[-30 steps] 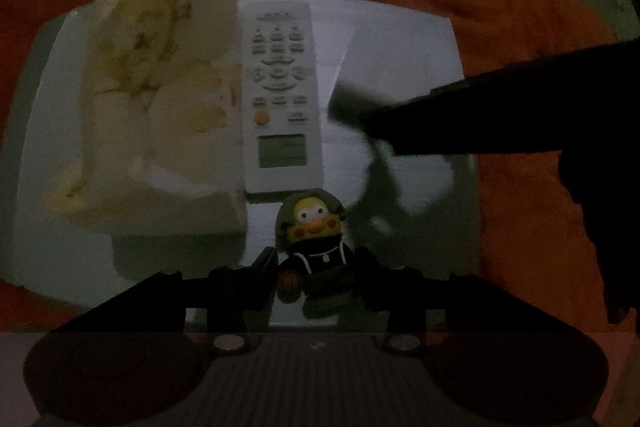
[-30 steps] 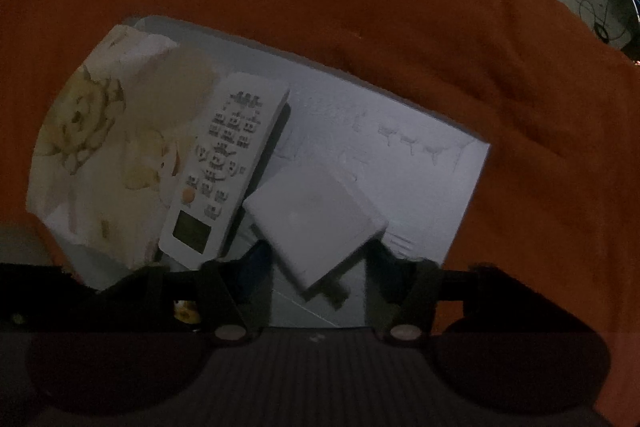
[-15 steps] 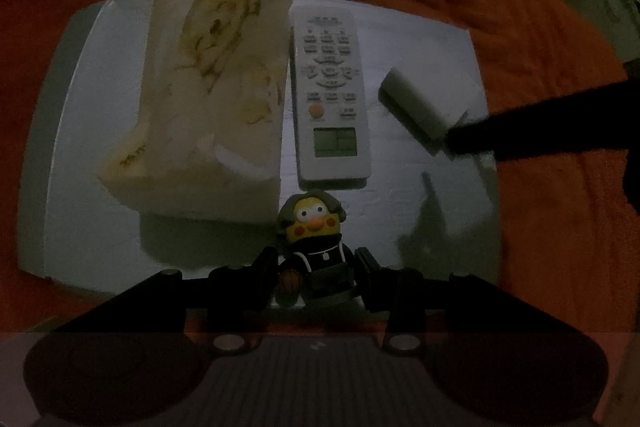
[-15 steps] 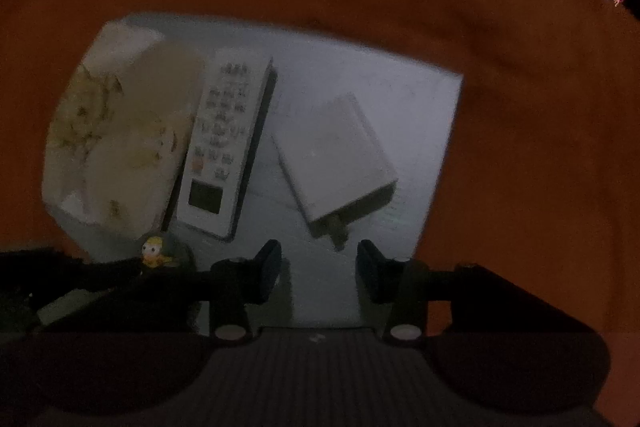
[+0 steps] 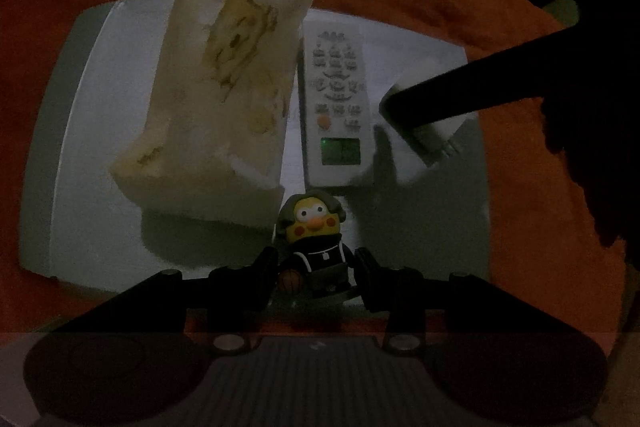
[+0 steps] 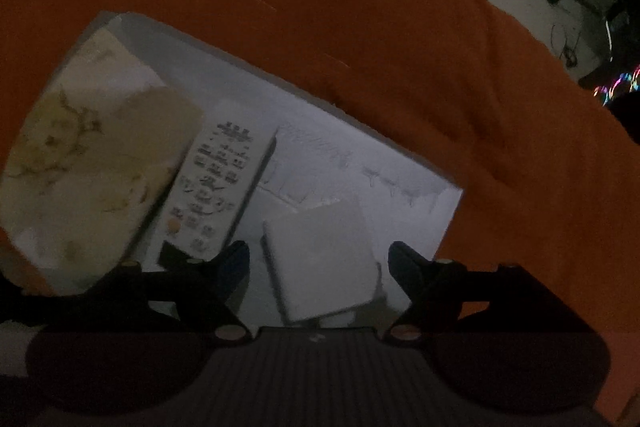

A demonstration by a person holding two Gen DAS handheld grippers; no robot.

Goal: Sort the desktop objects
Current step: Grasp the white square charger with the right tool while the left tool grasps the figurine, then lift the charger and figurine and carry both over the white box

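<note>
Orange cloth (image 6: 360, 47) covers the table, and on it lies the white foam tray (image 5: 100, 155), taking most of my view. Biggest thing on it is the tissue pack (image 5: 224, 99) at ten o'clock: soft, light, squashy, best pinched across its narrow sides. Its cartoon print is too dim to read. Next, the remote (image 5: 336, 107) at twelve o'clock, stiff plastic, slick, so I'd grab across its width; button labels are illegible. Then the white charger (image 6: 320, 259) at two o'clock: hard, smooth, compact. My right tongs (image 6: 318, 263) stand spread wide either side of it, not touching. Smallest, the duck figurine (image 5: 316, 243) at six o'clock at the tray's near edge, rigid and light; my left tongs (image 5: 316, 267) are clamped on its body.
</note>
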